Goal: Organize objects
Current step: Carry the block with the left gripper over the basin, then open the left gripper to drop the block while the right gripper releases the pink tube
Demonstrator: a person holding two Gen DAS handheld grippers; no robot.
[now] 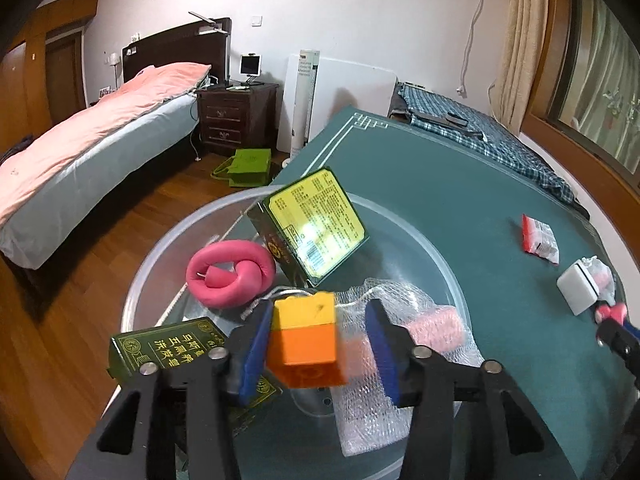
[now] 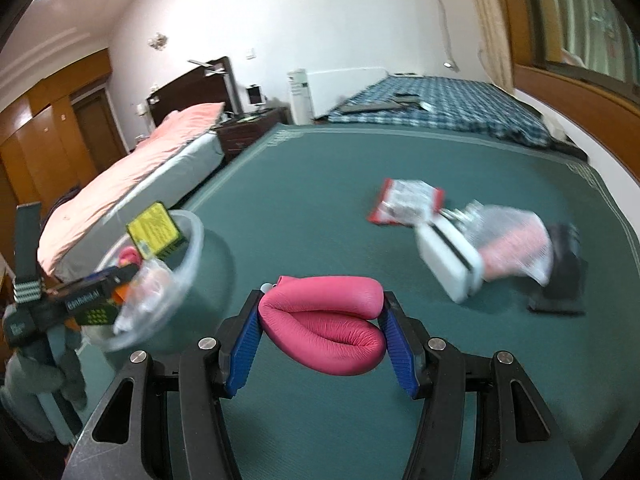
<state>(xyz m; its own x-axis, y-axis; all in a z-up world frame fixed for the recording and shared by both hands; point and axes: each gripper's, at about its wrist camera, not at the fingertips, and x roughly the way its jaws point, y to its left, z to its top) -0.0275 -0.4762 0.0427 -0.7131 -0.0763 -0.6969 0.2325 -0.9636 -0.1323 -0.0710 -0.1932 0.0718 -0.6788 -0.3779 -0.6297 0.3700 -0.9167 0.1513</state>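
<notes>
Blue-padded left tongs (image 1: 316, 350) stand spread, a yellow-and-orange toy block (image 1: 306, 342) loose between them, touching the left pad only, directly above the clear plastic basin (image 1: 400, 216). Right tongs (image 2: 322, 334) clamp a folded pink leather pouch (image 2: 324, 322), long axis across the pads, over the green tabletop (image 2: 320, 184); basin lies to their left, so the next carry likely runs leftward.
</notes>
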